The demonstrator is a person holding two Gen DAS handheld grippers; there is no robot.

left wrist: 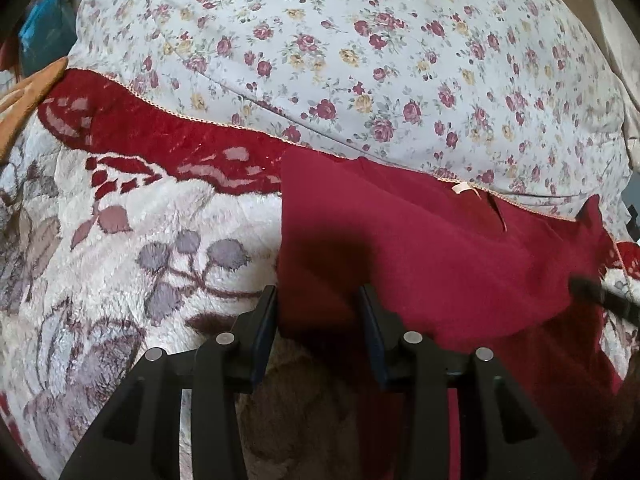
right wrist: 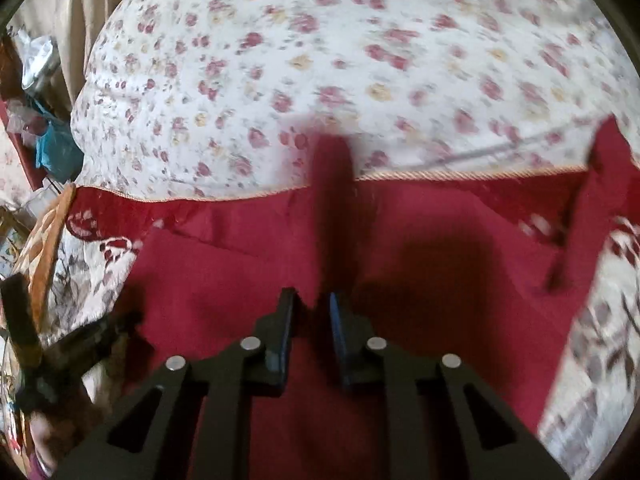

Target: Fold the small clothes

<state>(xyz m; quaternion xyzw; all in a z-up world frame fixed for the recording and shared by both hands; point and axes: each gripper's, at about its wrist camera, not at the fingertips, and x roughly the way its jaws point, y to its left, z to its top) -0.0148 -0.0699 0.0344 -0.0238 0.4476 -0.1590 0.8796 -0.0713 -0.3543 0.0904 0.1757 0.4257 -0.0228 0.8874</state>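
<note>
A small dark red garment [left wrist: 440, 248] lies spread on a fleece blanket [left wrist: 132, 248] with a pale label at its far edge. My left gripper [left wrist: 318, 300] is open, its jaws astride the garment's left edge with the cloth between them. In the right wrist view the same garment [right wrist: 440, 280] fills the middle. My right gripper [right wrist: 311, 300] is narrowly parted with a raised fold of the red cloth between the fingers; the view is blurred. The left gripper shows at the lower left of the right wrist view [right wrist: 80, 344].
A floral pillow or quilt [left wrist: 360, 52] lies just beyond the garment, also in the right wrist view [right wrist: 320, 60]. An orange-brown cloth [left wrist: 24, 92] and blue plastic clutter [right wrist: 56, 144] sit at the far left. A beige curtain [right wrist: 72, 8] hangs behind.
</note>
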